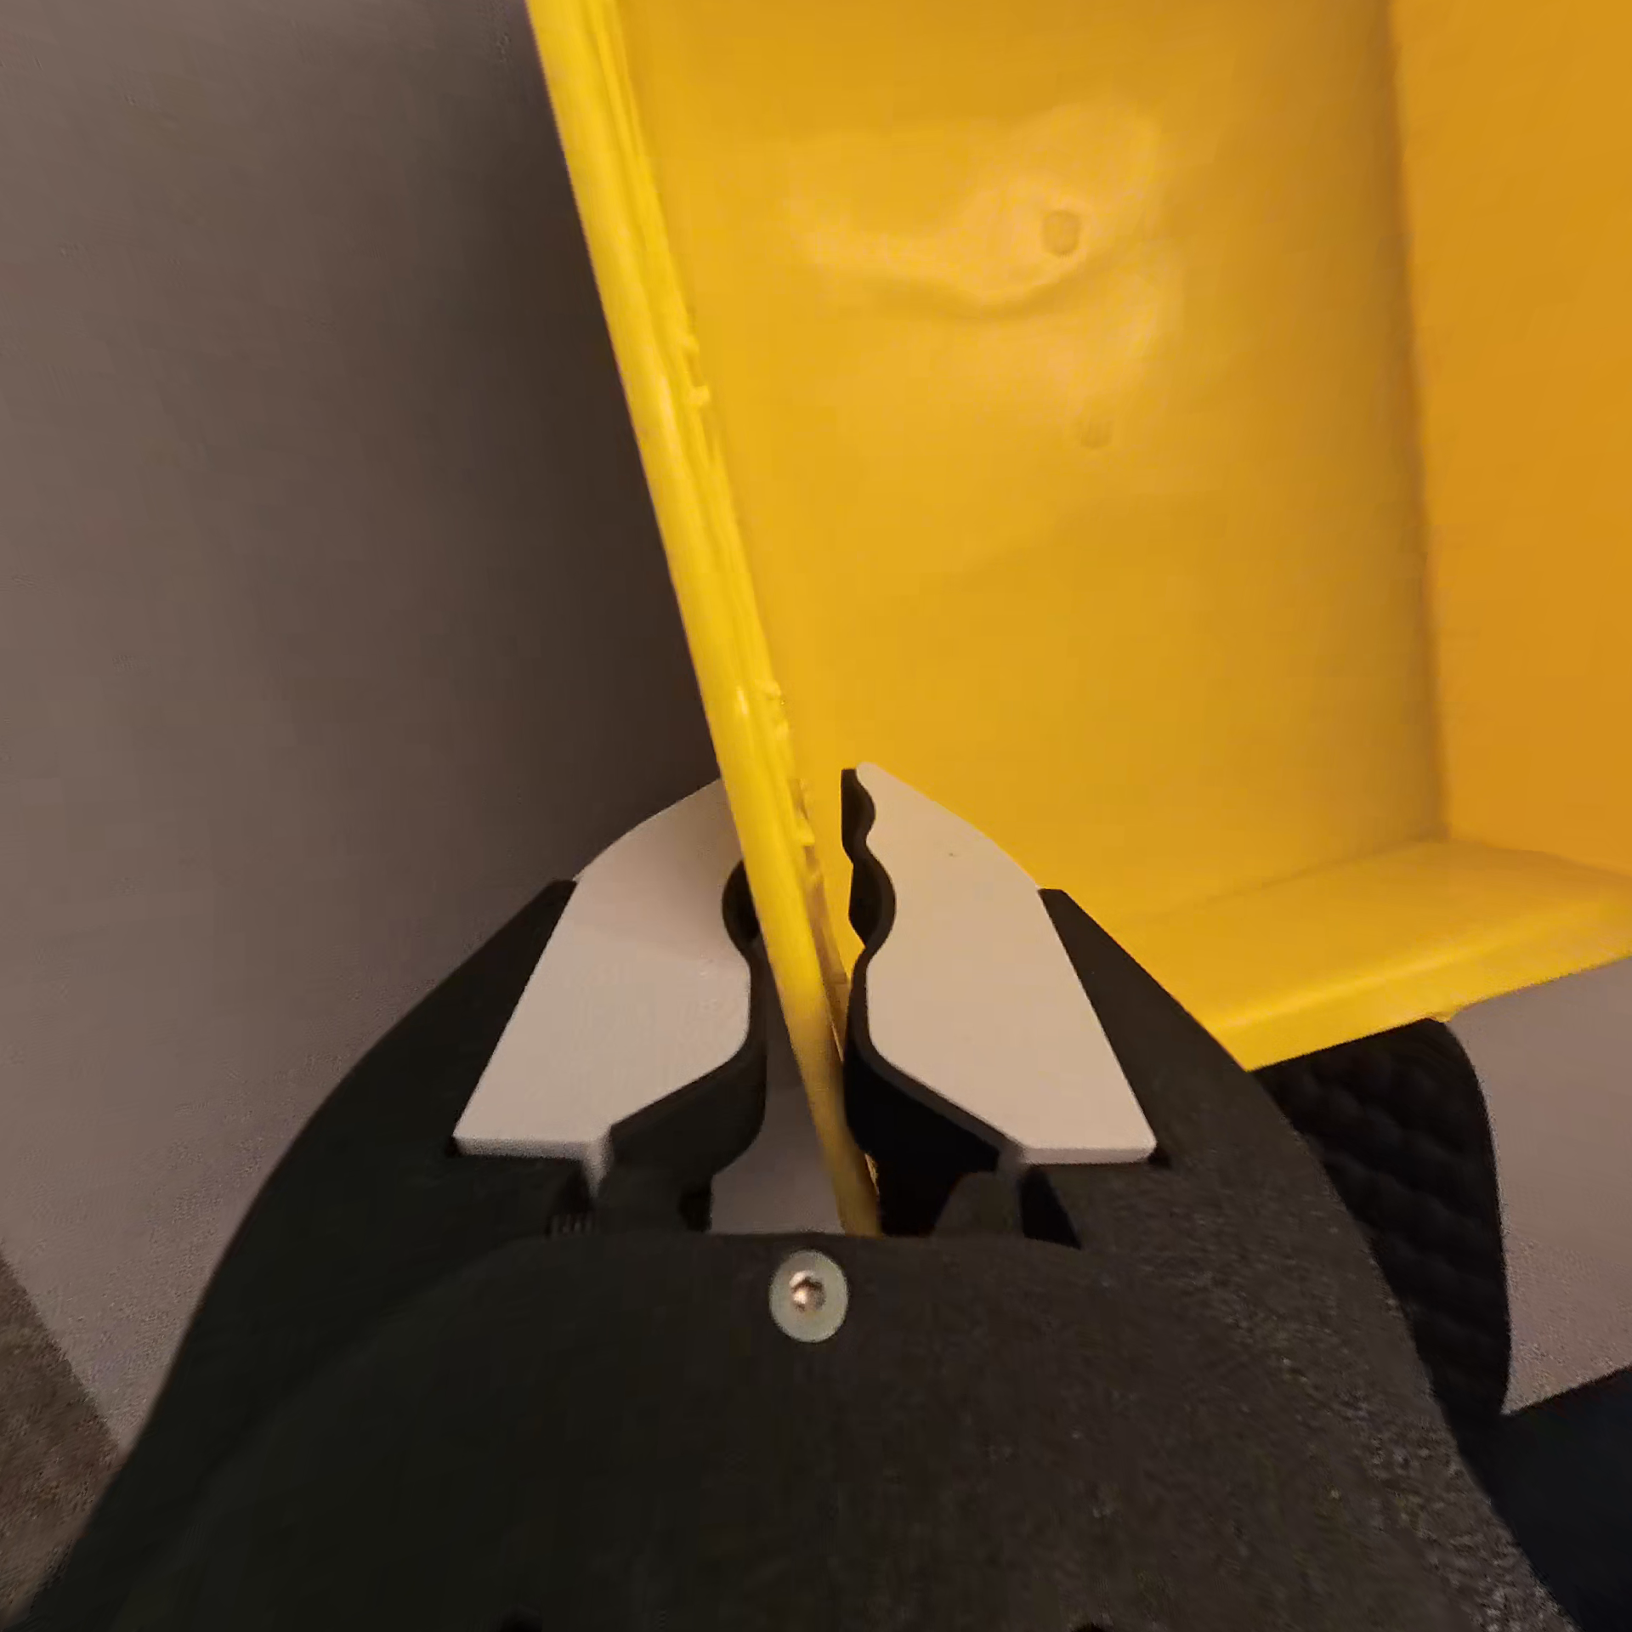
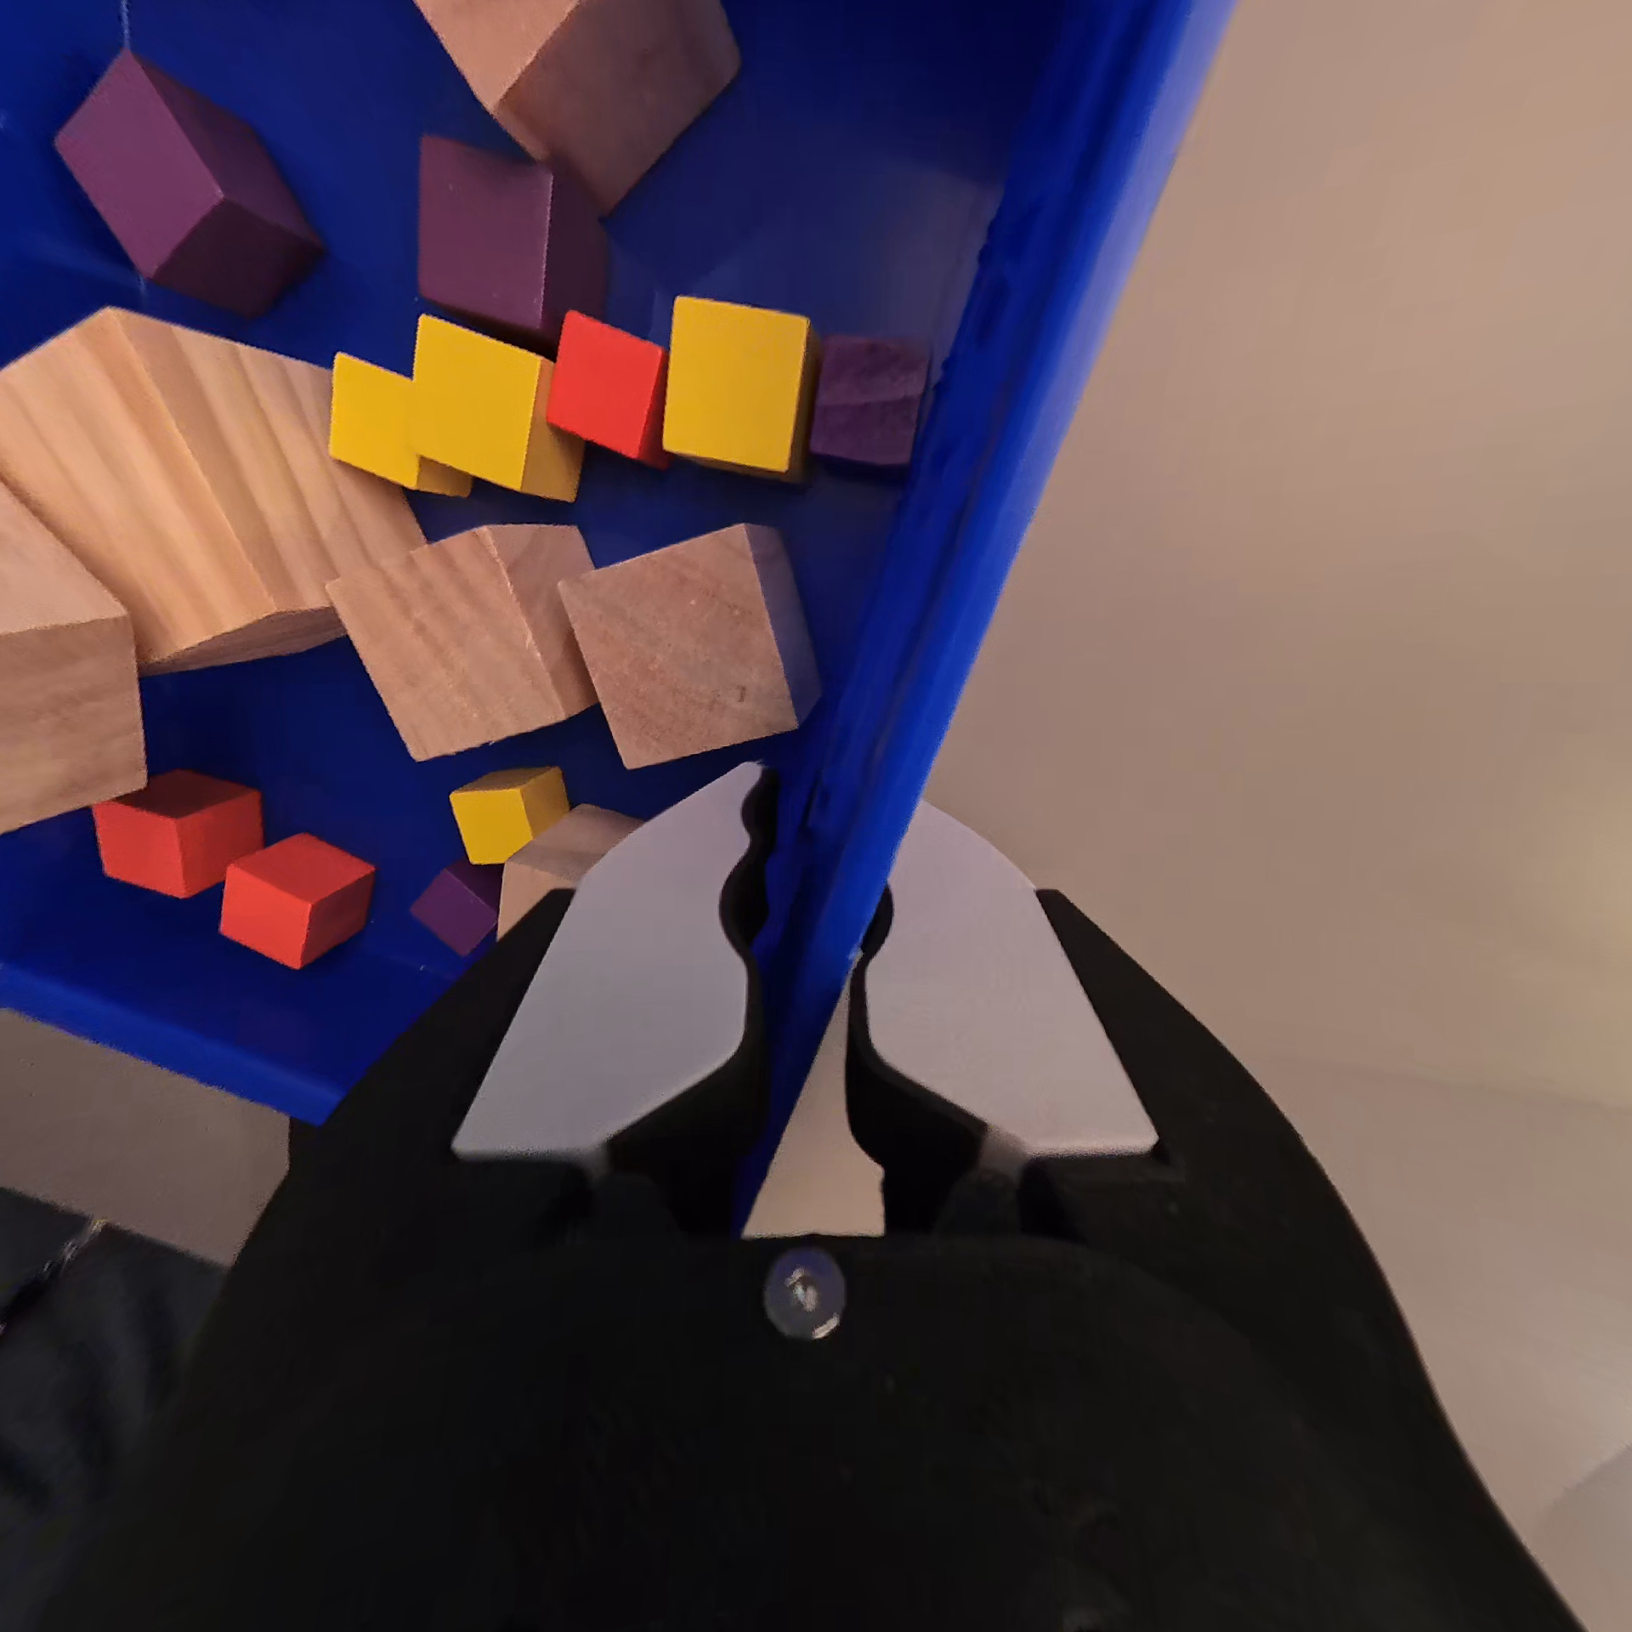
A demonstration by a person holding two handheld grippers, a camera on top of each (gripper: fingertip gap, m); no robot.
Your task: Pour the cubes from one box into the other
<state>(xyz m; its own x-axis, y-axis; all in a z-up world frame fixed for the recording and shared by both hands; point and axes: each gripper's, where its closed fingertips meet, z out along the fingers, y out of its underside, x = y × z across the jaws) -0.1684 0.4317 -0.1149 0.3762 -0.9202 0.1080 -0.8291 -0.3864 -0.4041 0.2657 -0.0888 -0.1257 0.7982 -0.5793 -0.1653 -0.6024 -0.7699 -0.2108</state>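
In the left wrist view my left gripper (image 1: 799, 848) is shut on the left wall of a yellow box (image 1: 1060, 442). One finger is outside the wall and one inside. The inside of the yellow box that shows is empty. In the right wrist view my right gripper (image 2: 834, 848) is shut on the right wall of a blue box (image 2: 954, 547). The blue box holds several cubes: plain wooden ones (image 2: 689, 645), purple ones (image 2: 185, 177), yellow ones (image 2: 737, 384) and red ones (image 2: 296, 896). Neither box shows in the other view.
A plain grey surface (image 1: 309, 530) lies left of the yellow box. A beige surface (image 2: 1325, 618) lies right of the blue box. Dark textured fabric (image 1: 1413, 1192) shows under the yellow box's near edge.
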